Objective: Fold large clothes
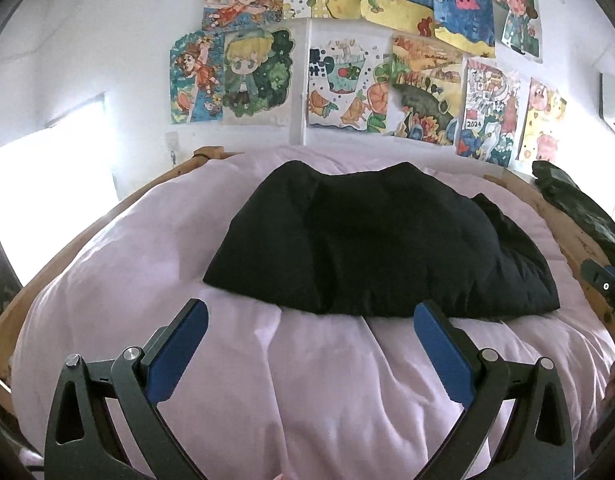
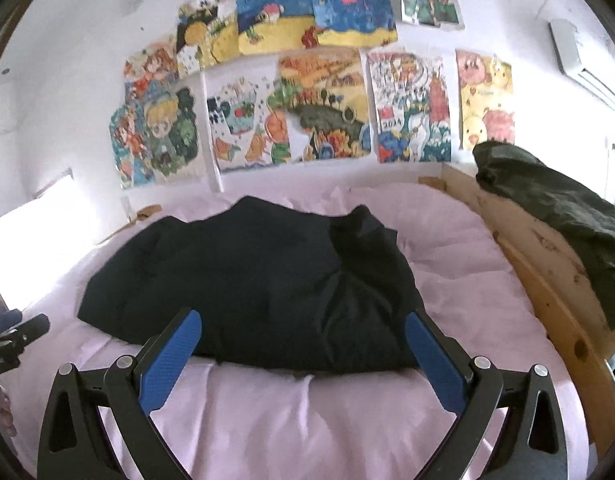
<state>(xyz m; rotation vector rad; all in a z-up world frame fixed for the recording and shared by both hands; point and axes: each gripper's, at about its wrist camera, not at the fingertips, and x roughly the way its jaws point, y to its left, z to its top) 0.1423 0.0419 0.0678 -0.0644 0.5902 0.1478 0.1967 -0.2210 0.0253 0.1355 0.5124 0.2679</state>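
Observation:
A black garment [image 1: 371, 240] lies folded in a thick flat bundle on the pale pink bedding [image 1: 307, 380]. In the left wrist view my left gripper [image 1: 311, 314] hovers just short of the bundle's near edge, jaws wide open with nothing between its blue pads [image 1: 175, 356]. The right wrist view shows the same black garment [image 2: 259, 284] on the pink bedding [image 2: 307, 416]. My right gripper [image 2: 303, 322] stands open at its near edge, empty, its blue pads [image 2: 167, 360] apart from the cloth. The other gripper [image 2: 15, 340] peeks in at the left edge.
A wooden bed frame [image 2: 547, 280] runs along the right side, with a dark green cloth [image 2: 563, 216] draped over it. Coloured drawings [image 1: 347, 72] cover the white wall behind the bed. A bright window [image 1: 47, 200] is at the left. An air conditioner [image 2: 579, 60] hangs high at the right.

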